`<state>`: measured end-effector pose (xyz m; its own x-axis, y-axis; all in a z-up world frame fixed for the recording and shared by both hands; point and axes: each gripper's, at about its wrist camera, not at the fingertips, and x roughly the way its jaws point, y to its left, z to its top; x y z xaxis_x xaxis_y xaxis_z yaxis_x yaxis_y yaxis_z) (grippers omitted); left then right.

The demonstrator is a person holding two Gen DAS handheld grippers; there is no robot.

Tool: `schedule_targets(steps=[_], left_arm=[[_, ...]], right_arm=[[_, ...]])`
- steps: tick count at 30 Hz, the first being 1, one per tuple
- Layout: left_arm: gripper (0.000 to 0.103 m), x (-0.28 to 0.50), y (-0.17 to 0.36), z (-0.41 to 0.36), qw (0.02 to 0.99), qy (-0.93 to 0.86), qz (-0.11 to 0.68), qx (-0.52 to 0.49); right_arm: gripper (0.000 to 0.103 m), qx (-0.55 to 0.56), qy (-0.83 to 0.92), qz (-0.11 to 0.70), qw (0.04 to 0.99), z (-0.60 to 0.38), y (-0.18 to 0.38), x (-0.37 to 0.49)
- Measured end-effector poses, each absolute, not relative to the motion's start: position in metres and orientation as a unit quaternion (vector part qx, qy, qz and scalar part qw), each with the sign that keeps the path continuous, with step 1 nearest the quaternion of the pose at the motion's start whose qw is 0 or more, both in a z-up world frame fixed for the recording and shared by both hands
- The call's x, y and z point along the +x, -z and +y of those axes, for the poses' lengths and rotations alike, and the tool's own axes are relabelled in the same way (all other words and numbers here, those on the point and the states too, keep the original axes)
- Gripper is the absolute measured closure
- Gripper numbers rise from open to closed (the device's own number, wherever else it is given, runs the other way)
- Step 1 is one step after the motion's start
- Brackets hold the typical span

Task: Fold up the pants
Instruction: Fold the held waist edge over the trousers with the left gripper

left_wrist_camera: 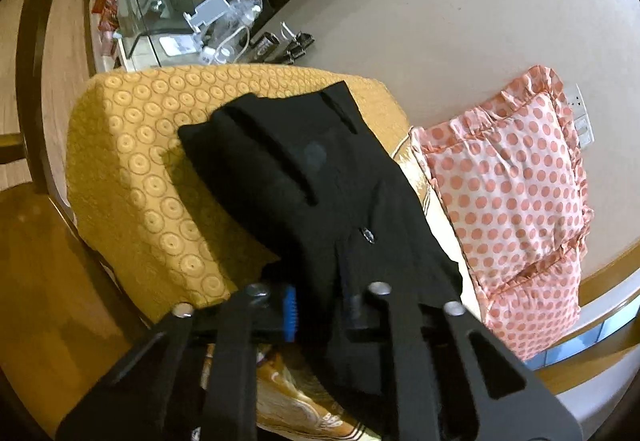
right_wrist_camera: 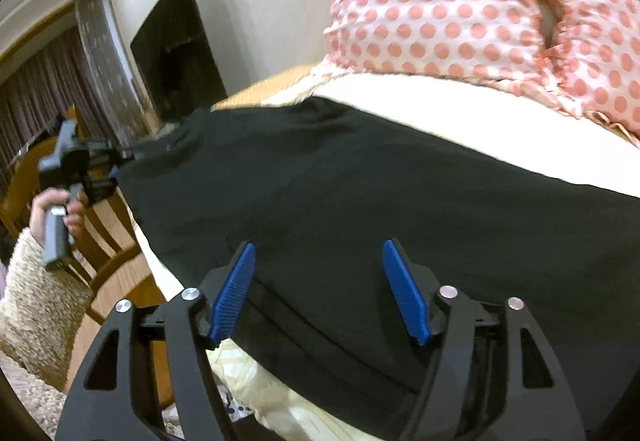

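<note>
The black pants (left_wrist_camera: pixel 320 181) lie beside the dotted pillow (left_wrist_camera: pixel 516 185), partly over a yellow blanket (left_wrist_camera: pixel 152 161). The left hand-held gripper (left_wrist_camera: pixel 320 311) is clenched on the pants' fabric. The right hand-held gripper (right_wrist_camera: pixel 318 293) is spread wide above them.

Pants (left_wrist_camera: pixel 320 177) are lying on the bed (left_wrist_camera: pixel 132 169), with the pillow (left_wrist_camera: pixel 512 177) sitting just to their right against the wall (left_wrist_camera: pixel 440 1). Left claw (left_wrist_camera: pixel 324 305) is sitting at the pants' near edge. Right claw (right_wrist_camera: pixel 320 293) is hovering over the pants, left claw (right_wrist_camera: pixel 116 169) at their far left end.
</note>
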<state>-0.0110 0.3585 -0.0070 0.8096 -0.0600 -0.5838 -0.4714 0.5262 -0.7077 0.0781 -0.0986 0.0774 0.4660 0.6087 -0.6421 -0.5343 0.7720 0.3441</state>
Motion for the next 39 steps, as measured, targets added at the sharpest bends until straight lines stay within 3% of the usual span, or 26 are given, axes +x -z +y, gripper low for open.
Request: schedule_targets(steps=[3,5,7,9,14,22,26,30,33,39], left_arm=[[0.092,-0.007,-0.009,0.348,0.849,-0.136,0.281,-0.427],[0.092,-0.004,-0.024,0.338,0.866,-0.141,0.278,-0.391],[0.093,0.002,-0.045,0.324,0.885,-0.133,0.271,-0.355],[0.093,0.008,-0.063,0.311,0.897,-0.124,0.265,-0.33],[0.093,0.039,-0.115,0.243,0.933,-0.079,0.263,-0.231],[0.093,0.073,-0.165,0.074,0.959,0.099,0.252,-0.087],[0.093,0.068,-0.149,-0.023,0.938,0.211,0.272,-0.029],[0.093,0.061,-0.083,-0.107,0.893,0.285,0.348,0.031],[0.094,0.066,-0.038,-0.125,0.864,0.301,0.404,0.008],[0.094,0.057,-0.084,-0.115,0.898,0.291,0.331,0.004]], right_arm=[[0.02,0.074,-0.325,0.374,0.865,-0.123,-0.086,0.076],[0.018,0.092,-0.315,0.364,0.872,-0.14,-0.089,0.075],[0.004,0.111,-0.297,0.367,0.875,-0.155,-0.089,0.075],[0.002,0.133,-0.272,0.382,0.873,-0.172,-0.087,0.077],[0.001,0.2,-0.211,0.428,0.855,-0.22,-0.068,0.082],[0.001,0.244,-0.142,0.398,0.873,-0.288,-0.071,0.063],[0.001,0.262,-0.11,0.381,0.88,-0.319,-0.073,0.053],[0.001,0.281,-0.077,0.389,0.874,-0.344,-0.062,0.046],[0.001,0.287,-0.061,0.391,0.872,-0.356,-0.057,0.04],[0.001,0.292,-0.044,0.386,0.874,-0.37,-0.055,0.033]])
